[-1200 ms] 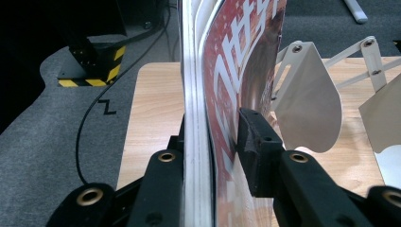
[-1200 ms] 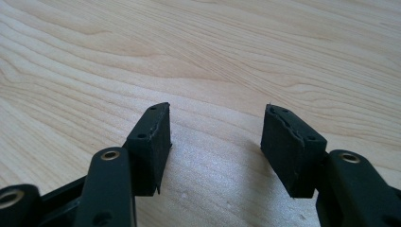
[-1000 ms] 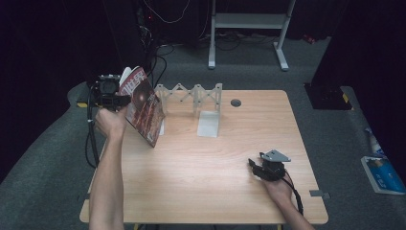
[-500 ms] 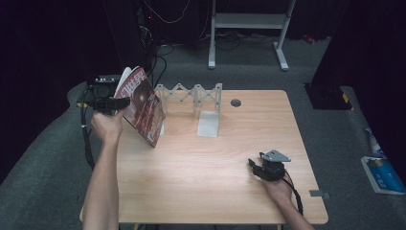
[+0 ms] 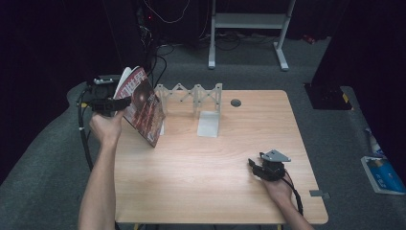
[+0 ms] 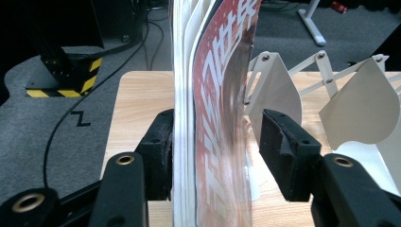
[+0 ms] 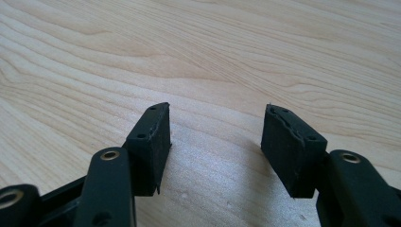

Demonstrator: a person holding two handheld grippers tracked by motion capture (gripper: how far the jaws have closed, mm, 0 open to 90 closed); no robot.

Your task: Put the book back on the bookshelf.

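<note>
A magazine (image 5: 143, 105) with a red-brown cover stands tilted at the table's far left, leaning toward the white folding rack (image 5: 191, 96). My left gripper (image 5: 115, 103) reaches it from the left at its upper edge. In the left gripper view the magazine (image 6: 222, 94) is between the jaws: one pad lies against the white pages and the other stands clear of the cover. The jaws have just been opening, so my left gripper (image 6: 215, 142) is open. My right gripper (image 5: 253, 165) rests on the table near the front right, and my right gripper (image 7: 215, 137) is open over bare wood.
A white divider plate (image 5: 209, 123) stands in front of the rack (image 6: 274, 90). A round cable hole (image 5: 235, 102) sits near the wooden table's (image 5: 201, 182) far edge. Cables and a yellow-black striped box (image 6: 66, 75) lie on the floor to the left, a blue item (image 5: 380, 172) to the right.
The left hand has shifted a little left and down beside the magazine, which keeps its lean against the rack. The right hand and gripper have not moved.
</note>
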